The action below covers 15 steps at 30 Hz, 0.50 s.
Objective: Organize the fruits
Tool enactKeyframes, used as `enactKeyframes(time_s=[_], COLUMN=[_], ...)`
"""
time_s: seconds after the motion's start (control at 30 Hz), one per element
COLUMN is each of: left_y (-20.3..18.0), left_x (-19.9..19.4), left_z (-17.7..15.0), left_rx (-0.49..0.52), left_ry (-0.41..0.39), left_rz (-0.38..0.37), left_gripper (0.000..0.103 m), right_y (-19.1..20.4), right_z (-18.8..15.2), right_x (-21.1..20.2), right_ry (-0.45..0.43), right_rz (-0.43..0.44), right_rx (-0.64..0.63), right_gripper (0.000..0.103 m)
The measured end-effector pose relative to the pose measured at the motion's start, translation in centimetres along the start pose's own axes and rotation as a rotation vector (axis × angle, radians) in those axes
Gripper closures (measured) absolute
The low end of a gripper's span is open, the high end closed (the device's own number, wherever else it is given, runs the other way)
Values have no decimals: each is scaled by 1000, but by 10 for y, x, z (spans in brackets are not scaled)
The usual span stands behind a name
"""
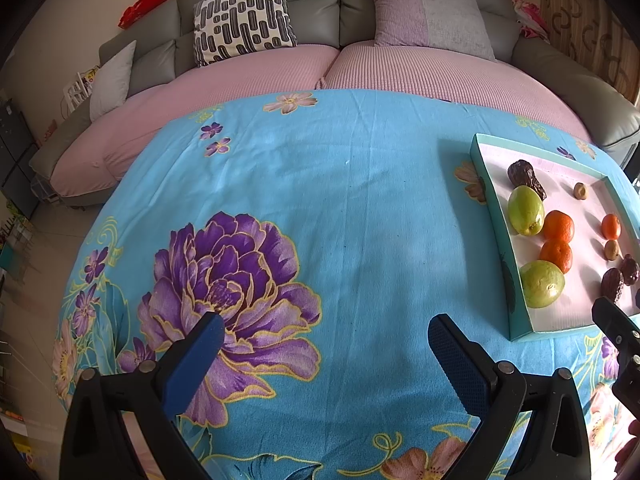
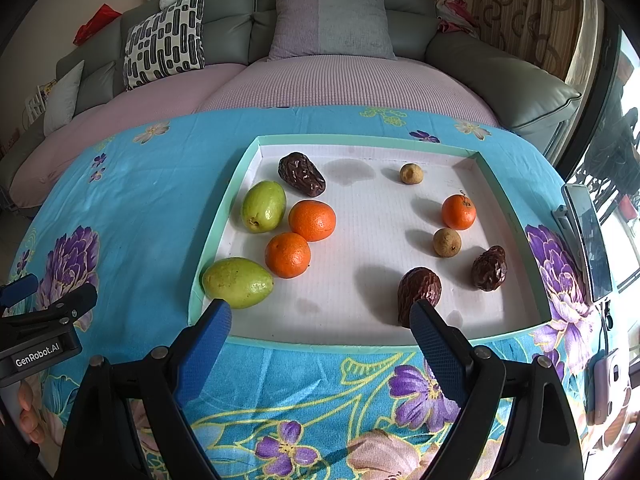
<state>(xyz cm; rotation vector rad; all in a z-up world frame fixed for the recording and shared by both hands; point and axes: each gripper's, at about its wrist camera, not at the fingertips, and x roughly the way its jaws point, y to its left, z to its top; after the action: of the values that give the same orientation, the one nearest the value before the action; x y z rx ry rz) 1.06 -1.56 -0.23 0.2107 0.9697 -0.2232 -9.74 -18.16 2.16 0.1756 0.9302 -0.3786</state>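
teal tray (image 2: 516,216), floral blue cloth (image 1: 320,200)

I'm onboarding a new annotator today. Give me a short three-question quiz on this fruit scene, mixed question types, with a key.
1. True or false: the right tongs are shut on a fruit.
2. How many oranges lie in the tray?
3. Which fruit lies nearest the right tongs' right fingertip? A) a green fruit B) a dark wrinkled fruit C) a small tan fruit

Key
1. False: both the right tongs and the left tongs are open and empty.
2. Three: two side by side on the left, one on the right.
3. B.
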Motion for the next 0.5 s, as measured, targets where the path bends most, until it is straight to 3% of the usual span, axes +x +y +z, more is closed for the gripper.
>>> enactKeyframes(time_s=[0.5], left_y=[0], left_x=[0], left_z=[1], left_rx=[0], left_ry=[1], left_rz=[0], left_gripper=[0], right_y=[0], right_z=[1], right_x=[1], right_ry=[1], right_rz=[0], right_rx=[0], right_gripper=[12])
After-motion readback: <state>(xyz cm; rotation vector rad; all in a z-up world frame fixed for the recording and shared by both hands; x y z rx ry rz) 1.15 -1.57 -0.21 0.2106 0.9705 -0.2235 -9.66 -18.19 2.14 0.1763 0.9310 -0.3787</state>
